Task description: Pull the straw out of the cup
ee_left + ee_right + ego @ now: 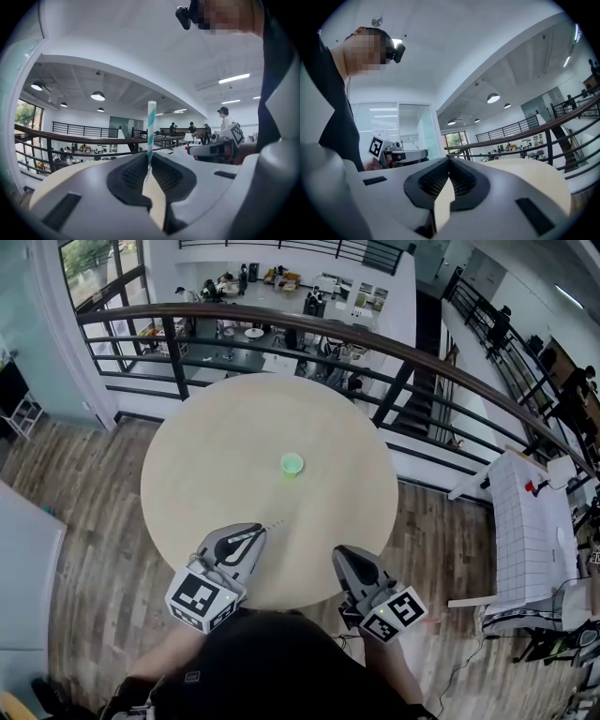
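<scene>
Mezzanine w/ plank wood floor (pixel 84 521) and a dark curved metal railing (pixel 281 320), open office level below. Work surface is a round pale wooden table (pixel 187 474), bare except for one small green plastic cup (pixel 292 464) standing upright near the middle.

Task thing: the teal-and-white striped paper straw (pixel 151 131) is not in the cup. It sits upright in the left gripper (pixel 258 532), jaws pinched together on its lower end; the left gripper view shows the ribbed pads clamping it and most of its length sticking up above them. In the head view the straw shows only as a faint thin line off the gripper tip, near the table's front edge and well apart from the cup.

Right gripper (pixel 343 552): jaws closed together, nothing between them, held beside the left one at the table edge, no contact w/ cup or straw.

Progress, as I judge it: the pull itself looks done, since straw and cup are separated and the cup hasn't tipped. What's left, if anything, is setting the straw down and letting go.
</scene>
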`<state>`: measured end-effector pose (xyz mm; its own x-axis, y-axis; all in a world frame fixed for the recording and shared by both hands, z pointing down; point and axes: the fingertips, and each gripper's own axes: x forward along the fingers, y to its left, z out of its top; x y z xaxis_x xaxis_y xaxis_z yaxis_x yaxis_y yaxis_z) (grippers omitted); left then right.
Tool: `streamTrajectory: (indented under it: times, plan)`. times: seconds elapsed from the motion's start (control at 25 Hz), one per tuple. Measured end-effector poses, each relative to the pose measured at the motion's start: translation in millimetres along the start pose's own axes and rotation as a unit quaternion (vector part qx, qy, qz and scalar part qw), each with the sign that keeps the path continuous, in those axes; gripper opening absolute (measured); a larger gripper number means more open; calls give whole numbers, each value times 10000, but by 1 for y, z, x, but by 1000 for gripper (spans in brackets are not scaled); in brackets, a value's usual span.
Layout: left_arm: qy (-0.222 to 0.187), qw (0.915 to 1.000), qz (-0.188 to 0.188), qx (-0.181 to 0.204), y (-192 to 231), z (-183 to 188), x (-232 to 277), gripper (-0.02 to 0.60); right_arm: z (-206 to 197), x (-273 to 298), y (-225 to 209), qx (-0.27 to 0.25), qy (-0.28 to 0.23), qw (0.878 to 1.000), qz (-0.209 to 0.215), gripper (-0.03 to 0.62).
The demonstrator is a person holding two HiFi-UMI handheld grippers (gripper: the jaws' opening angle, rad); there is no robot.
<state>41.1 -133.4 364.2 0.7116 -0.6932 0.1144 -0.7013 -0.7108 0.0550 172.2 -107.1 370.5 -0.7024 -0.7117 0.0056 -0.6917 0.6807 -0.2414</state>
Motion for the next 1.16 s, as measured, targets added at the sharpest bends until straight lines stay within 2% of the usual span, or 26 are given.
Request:
streamTrajectory:
  times: [0.68, 1.16]
  plan:
    - [-122, 9999, -55, 66, 10, 11, -5, 31, 1, 19, 2, -185, 56, 9998, -10, 20]
    - [-76, 10000, -47, -6, 7, 4, -10, 31, -4, 16, 8, -188, 54, 9998, 29, 20]
